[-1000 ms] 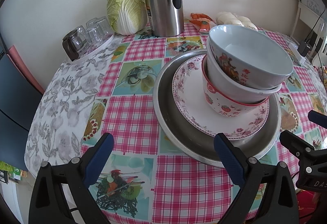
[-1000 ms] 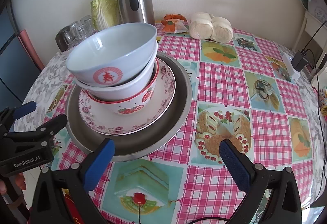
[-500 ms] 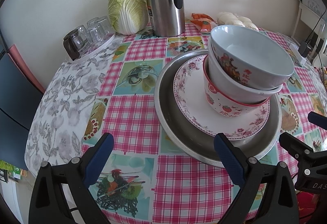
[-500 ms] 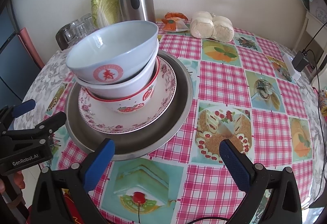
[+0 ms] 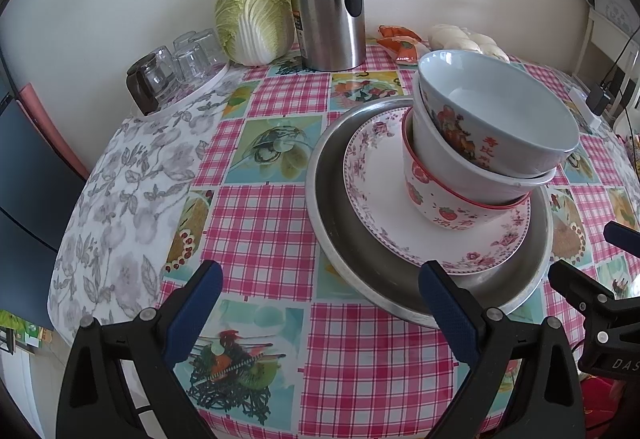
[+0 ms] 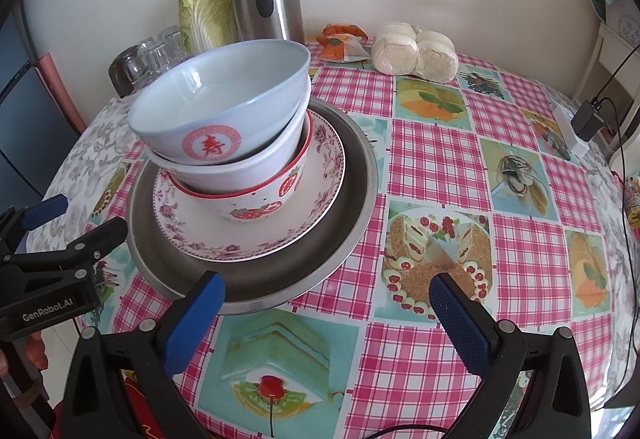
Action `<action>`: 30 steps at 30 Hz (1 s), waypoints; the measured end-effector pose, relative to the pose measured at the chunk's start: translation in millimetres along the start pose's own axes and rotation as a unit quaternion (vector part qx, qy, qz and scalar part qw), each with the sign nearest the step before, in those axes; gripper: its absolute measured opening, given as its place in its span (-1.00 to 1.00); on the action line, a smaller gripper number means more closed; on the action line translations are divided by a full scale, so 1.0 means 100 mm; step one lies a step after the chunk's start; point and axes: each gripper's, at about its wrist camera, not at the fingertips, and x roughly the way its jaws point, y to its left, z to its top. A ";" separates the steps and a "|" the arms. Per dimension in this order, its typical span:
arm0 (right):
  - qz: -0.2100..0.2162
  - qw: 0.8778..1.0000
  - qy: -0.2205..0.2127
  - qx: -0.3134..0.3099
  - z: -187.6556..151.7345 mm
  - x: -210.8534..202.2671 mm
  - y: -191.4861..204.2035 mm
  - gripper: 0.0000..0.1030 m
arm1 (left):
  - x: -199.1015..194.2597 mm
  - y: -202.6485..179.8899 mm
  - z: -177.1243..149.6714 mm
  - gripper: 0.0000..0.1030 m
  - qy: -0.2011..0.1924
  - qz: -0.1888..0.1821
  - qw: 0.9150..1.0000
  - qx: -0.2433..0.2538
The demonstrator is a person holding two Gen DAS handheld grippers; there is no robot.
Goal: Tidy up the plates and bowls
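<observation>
Barely any shift since earlier, both cams nudged closer: bowl stack on floral plate in steel tray mid table, top bowl tipped, red "寿" seal; left gripper & right gripper w/ jaws apart, empty, "GenRobot.AI".

Black claw frames, blue pads, silver screws.
</observation>
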 end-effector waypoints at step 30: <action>0.000 1.000 0.001 -0.001 -0.01 0.00 0.01 1.00 | -0.01 -0.01 0.00 0.91 0.001 0.002 1.000 -0.006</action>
